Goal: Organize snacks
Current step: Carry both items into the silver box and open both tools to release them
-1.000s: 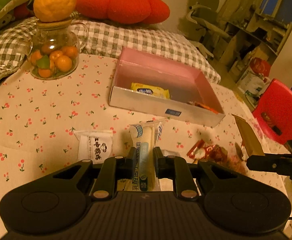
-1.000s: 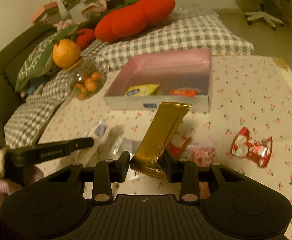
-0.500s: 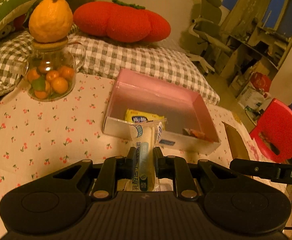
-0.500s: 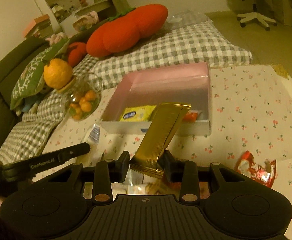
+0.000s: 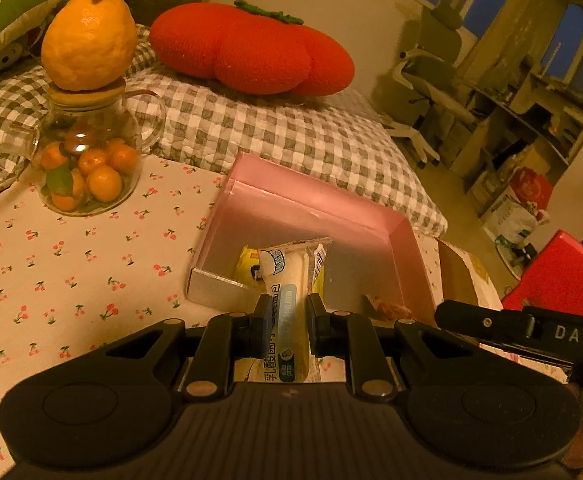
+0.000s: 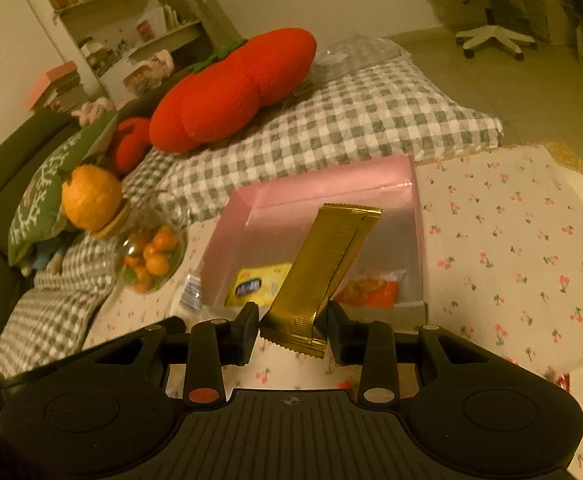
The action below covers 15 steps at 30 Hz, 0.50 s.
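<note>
A: L tool (image 5: 285, 322) status?
B: Clamped on a white snack pack (image 5: 287, 280) w/ blue print. The pack sticks up and fwd from betw. the pads, its top end over the near-left part of the pink box (image 5: 315, 208).

A: R tool (image 6: 293, 330)?
B: Clamped on a gold foil bar (image 6: 325, 264), gripped near its crimped lower end. The bar leans up and to the right, top end in front of the box's (image 6: 331, 188) open inside.

A: What's in the box already?
B: A yellow packet (image 6: 257, 284) at near-left and an orange packet (image 6: 369, 290) at near-right, both flat on the floor of the box. From the L view the yellow one (image 5: 249, 264) is partly hidden behind the white pack.

A: Where's the box?
B: On the worktop (image 5: 71, 264), on a cherry-print cloth, approx. centre, far side close to a grey checked blanket (image 6: 351, 120).

A: Other stuff?
B: Glass jar of small oranges (image 5: 85, 168) at far left on the cloth, a big yellow citrus (image 5: 87, 44) sitting on its lid. Red tomato-shaped cushion (image 5: 251, 52) on the blanket behind. A clear wrapper w/ blue print (image 6: 189, 292) lies just left of the box's near corner. In the L view a black part of the other tool (image 5: 523, 330) shows at right. A red wrapper scrap (image 6: 563, 380) sits at the near-right edge, too small to ID.
</note>
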Available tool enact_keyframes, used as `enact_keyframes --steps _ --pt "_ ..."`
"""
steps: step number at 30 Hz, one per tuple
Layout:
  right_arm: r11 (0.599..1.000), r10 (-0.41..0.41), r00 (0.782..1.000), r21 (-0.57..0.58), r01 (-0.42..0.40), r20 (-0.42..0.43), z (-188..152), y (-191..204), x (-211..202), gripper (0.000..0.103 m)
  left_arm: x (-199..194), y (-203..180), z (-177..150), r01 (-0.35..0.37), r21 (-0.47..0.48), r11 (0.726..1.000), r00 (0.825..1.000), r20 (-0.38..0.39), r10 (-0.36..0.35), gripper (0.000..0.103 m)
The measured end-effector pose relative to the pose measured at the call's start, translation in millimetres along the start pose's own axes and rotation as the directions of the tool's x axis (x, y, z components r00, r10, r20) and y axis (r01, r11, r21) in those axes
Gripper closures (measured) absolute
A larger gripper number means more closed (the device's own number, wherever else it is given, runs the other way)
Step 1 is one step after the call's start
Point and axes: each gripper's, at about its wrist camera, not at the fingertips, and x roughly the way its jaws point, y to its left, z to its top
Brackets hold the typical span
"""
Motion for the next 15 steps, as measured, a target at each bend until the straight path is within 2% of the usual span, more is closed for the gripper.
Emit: enact_keyframes --steps 7,15 --pt "0.998 0.017 0.999 0.06 -0.019 0.034 20.9 -10.3 25.5 0.068 24.5 -4.7 17.4 -0.003 0.008 1.0 1.0 -0.001 0.003 0.087" --pt "0.997 0.004 1.0 0.071 -0.005 0.016 45.0 -35.2 63.4 0.068 68.6 -6.6 42.6 0.0 0.032 0.999 1.0 -0.019 0.0 0.087"
